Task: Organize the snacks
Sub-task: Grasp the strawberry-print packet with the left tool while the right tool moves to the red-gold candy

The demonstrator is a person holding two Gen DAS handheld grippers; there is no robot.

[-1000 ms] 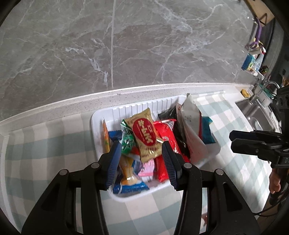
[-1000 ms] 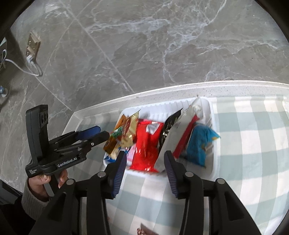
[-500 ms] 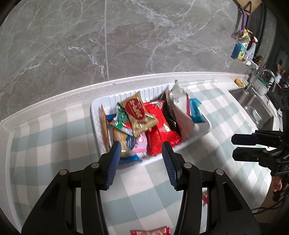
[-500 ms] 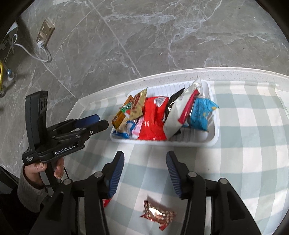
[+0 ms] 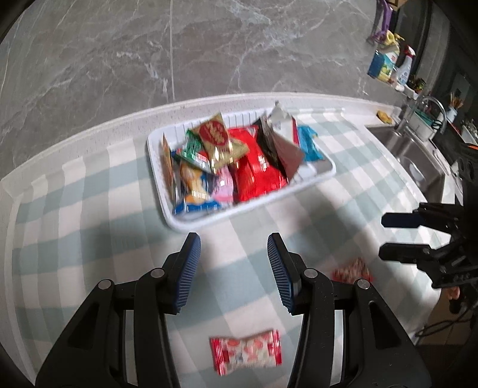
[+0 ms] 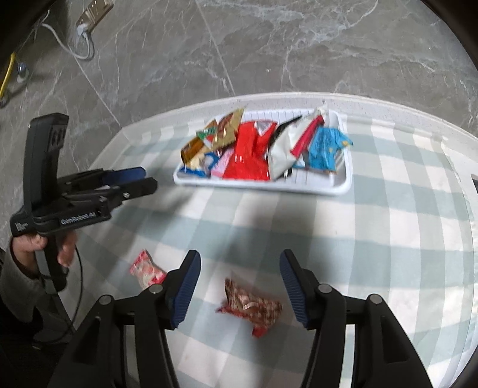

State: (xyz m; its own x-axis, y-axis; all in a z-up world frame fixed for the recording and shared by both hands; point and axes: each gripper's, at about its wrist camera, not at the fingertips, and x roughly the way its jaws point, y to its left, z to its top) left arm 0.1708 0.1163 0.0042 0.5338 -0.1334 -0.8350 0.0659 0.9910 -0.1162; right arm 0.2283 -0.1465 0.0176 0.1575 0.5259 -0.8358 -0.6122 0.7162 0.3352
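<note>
A white tray (image 5: 191, 227) (image 6: 263, 188) full of mixed snack packets sits at the back of the checked cloth. Well short of it, my left gripper (image 5: 233, 241) (image 6: 148, 178) is open and holds nothing. A red-and-white candy packet (image 5: 246, 350) (image 6: 146, 270) lies on the cloth below its fingers. My right gripper (image 6: 240, 259) (image 5: 400, 234) is empty, its jaws opening. A crumpled red foil packet (image 6: 252, 304) (image 5: 351, 270) lies flat on the cloth between its two fingers, with neither pad touching it.
A steel sink (image 5: 412, 161) with a faucet is set into the counter at the right, with bottles (image 5: 388, 65) beyond it. A grey marble wall stands behind the tray. A wall socket with a white cable (image 6: 86, 18) sits at the upper left.
Both grippers have drawn back from the tray toward the near side of the cloth. Two loose packets have come into view beneath them. The right jaws stand wider.
</note>
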